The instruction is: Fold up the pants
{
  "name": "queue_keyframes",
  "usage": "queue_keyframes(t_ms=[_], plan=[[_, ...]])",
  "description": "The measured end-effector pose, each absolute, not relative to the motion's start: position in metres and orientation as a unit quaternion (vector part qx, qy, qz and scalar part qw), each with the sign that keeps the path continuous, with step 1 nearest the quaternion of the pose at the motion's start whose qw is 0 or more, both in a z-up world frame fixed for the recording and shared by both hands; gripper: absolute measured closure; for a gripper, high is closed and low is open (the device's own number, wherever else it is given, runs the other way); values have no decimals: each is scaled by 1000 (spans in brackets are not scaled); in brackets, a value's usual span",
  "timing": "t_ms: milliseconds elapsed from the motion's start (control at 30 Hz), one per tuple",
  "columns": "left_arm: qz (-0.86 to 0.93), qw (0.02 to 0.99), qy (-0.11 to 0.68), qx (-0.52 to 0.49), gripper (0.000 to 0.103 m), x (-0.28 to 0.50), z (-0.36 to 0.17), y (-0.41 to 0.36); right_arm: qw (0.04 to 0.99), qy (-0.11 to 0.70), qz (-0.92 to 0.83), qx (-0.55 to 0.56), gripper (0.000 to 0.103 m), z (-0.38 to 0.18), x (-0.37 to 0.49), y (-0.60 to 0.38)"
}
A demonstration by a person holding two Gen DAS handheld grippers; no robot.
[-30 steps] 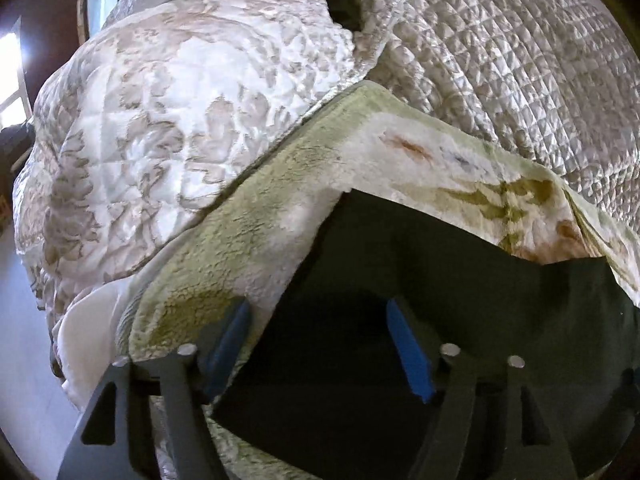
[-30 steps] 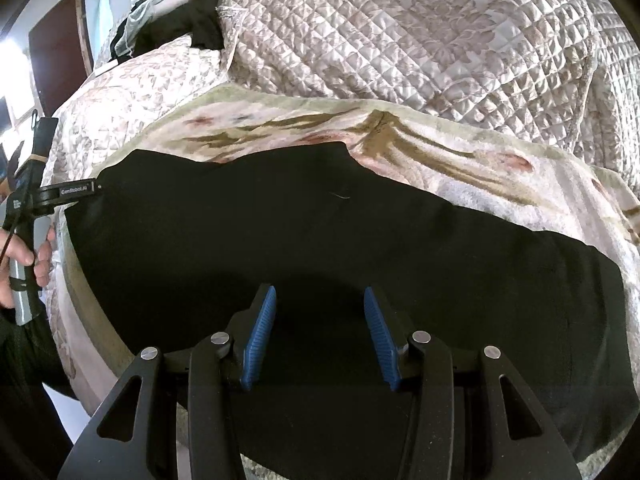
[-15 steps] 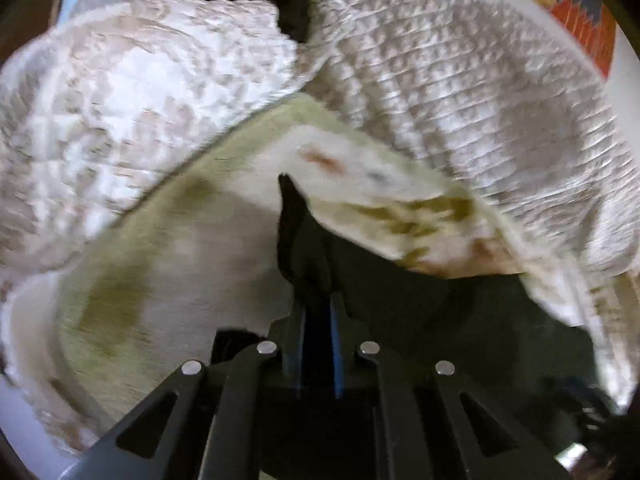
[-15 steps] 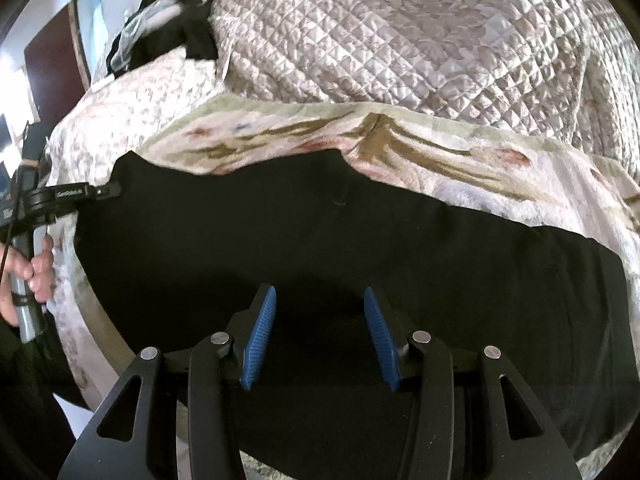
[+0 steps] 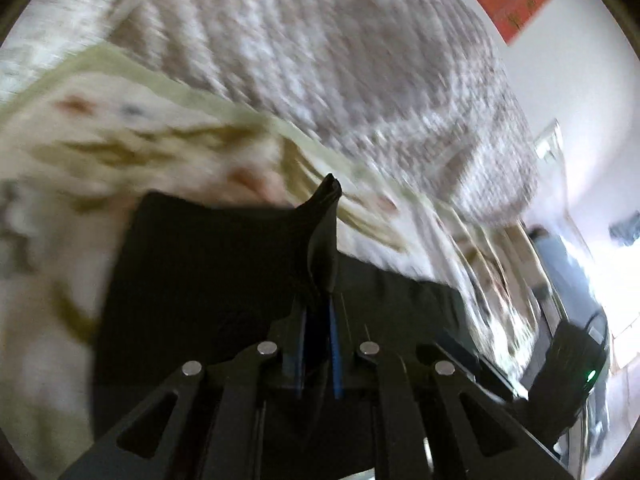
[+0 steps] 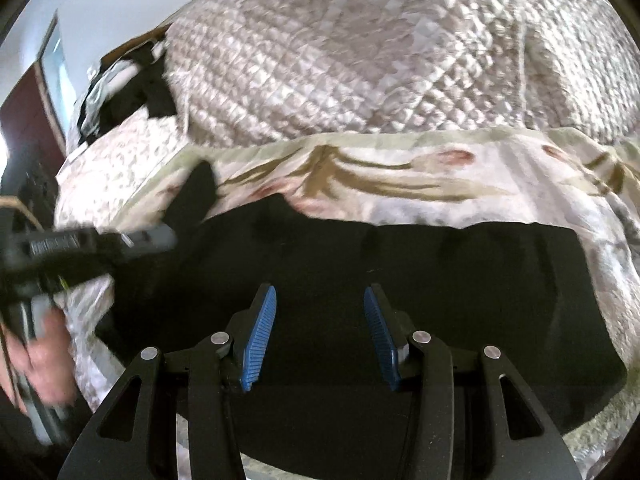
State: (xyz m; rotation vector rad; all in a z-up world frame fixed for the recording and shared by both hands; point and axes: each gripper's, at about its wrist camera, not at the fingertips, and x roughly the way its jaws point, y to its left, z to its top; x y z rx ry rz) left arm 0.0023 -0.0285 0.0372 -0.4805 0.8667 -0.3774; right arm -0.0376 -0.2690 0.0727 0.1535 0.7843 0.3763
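Note:
Black pants (image 6: pixel 400 280) lie spread on a floral blanket (image 6: pixel 400 176) on a bed. My left gripper (image 5: pixel 318 312) is shut on a corner of the pants (image 5: pixel 324 240); the pinched cloth stands up in a peak between the pads. In the right wrist view the left gripper (image 6: pixel 152 236) is at the left, lifting that corner (image 6: pixel 198 196) off the blanket. My right gripper (image 6: pixel 320 336) is open and empty, low over the middle of the pants near their front edge.
A quilted beige bedspread (image 6: pixel 360 60) is heaped behind the blanket. Dark clothes (image 6: pixel 148 84) lie at the far left of the bed. A wall with a red picture (image 5: pixel 516 0) and a bright room opening (image 5: pixel 600 264) are at the right.
My left gripper has shut on the left corner of the pants, lifted it and swung to the right. The right gripper has stayed open over the pants.

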Motion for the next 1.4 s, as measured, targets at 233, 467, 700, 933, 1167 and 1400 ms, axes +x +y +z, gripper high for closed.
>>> queue_keyframes(t_ms=[233, 467, 700, 933, 1167, 1400], plan=[[-217, 835, 464, -199, 91, 11, 11, -80, 901, 388, 165, 98, 56, 68, -36, -288], [-242, 853, 424, -185, 75, -6, 45, -70, 885, 403, 196, 126, 56, 64, -34, -285], [-139, 897, 399, -132, 75, -11, 53, -10, 840, 443, 257, 177, 56, 46, -28, -269], [-60, 901, 412, -126, 75, -11, 23, 38, 829, 454, 262, 194, 56, 36, -20, -260], [-65, 904, 403, -123, 75, -16, 21, 43, 828, 462, 256, 188, 76, 32, -7, -250], [-65, 905, 400, -130, 75, -18, 23, 44, 836, 444, 254, 199, 101, 40, -9, -258]])
